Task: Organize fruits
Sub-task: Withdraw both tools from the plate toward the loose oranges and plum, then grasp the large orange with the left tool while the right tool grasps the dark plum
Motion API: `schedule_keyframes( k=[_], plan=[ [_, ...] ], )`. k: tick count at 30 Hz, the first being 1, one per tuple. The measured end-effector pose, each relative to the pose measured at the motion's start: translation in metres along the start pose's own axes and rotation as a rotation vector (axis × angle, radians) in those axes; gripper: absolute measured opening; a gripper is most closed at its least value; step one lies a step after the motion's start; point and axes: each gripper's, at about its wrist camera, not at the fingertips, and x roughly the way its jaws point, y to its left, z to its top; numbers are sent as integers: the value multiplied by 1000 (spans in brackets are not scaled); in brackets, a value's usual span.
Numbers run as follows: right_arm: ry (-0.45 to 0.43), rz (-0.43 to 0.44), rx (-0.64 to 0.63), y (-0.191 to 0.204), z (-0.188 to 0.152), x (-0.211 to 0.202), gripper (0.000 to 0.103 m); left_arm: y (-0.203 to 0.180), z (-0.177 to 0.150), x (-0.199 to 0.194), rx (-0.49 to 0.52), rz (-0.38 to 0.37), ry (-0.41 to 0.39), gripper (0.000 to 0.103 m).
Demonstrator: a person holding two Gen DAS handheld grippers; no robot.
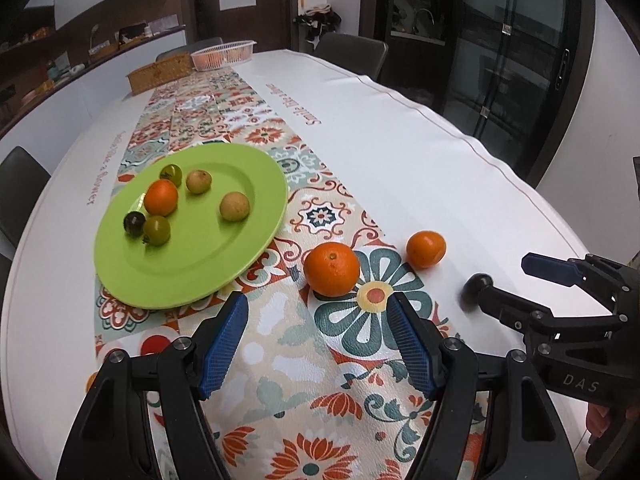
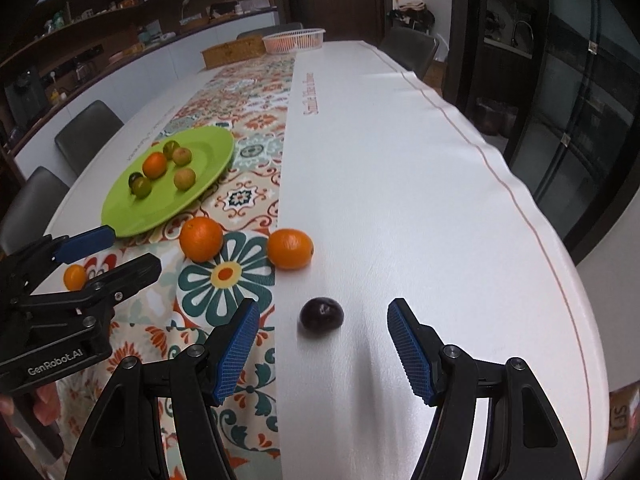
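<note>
A green plate (image 1: 208, 264) (image 2: 132, 216) holds an orange fruit (image 1: 161, 197), two tan fruits, and several small dark-green ones. On the cloth lie a big orange (image 1: 331, 263) (image 2: 201, 239), a smaller orange (image 1: 426, 248) (image 2: 290, 249), a dark plum (image 2: 322, 313) (image 1: 476, 282) and a tiny orange (image 2: 74, 277). My left gripper (image 1: 316, 324) (image 2: 120, 246) is open and empty, just short of the big orange. My right gripper (image 2: 322, 332) (image 1: 506, 276) is open, its fingers on either side of the plum without touching it.
A white basket of fruit (image 1: 223, 54) and a wicker box (image 1: 160, 74) stand at the table's far end. Dark chairs (image 1: 352, 54) line the table. The table's right edge (image 2: 560, 280) drops off near glass doors.
</note>
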Motion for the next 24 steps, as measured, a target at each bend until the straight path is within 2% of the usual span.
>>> schedule_keyframes(
  k=[10,24],
  plan=[
    [33,-8,10,-2,-3,17,66,-4,3,27,49,-25,23,70],
    [56,-3,14,-2,-2,27,49,-10,18,54,47,-11,85,50]
  ],
)
